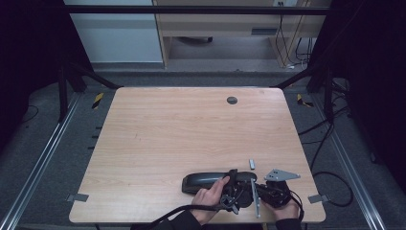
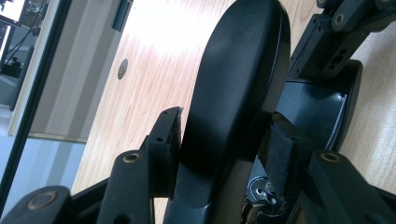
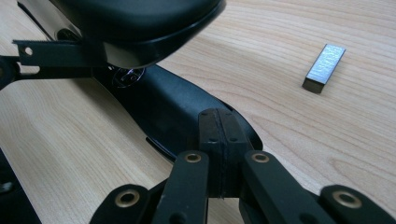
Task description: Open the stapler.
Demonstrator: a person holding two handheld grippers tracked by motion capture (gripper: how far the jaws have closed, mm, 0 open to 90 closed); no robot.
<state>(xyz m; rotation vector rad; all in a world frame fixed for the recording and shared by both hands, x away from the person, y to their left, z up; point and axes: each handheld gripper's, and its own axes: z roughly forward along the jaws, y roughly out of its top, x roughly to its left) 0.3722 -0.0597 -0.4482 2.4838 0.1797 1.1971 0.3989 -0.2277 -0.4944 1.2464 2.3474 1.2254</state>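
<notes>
A black stapler lies near the table's front edge, its top arm lifted off its base. My left gripper is shut on that top arm, with a pad pressed against each side. In the right gripper view, my right gripper is shut with its pads together, nothing between them, and its tips lie over the stapler's base. In the high view the right gripper sits just right of the stapler. A small silver strip of staples lies on the wood close by, beyond the stapler.
The wooden table has a round grommet hole near its far edge. The front edge runs just under both hands. Cables trail off the right side of the table onto the floor.
</notes>
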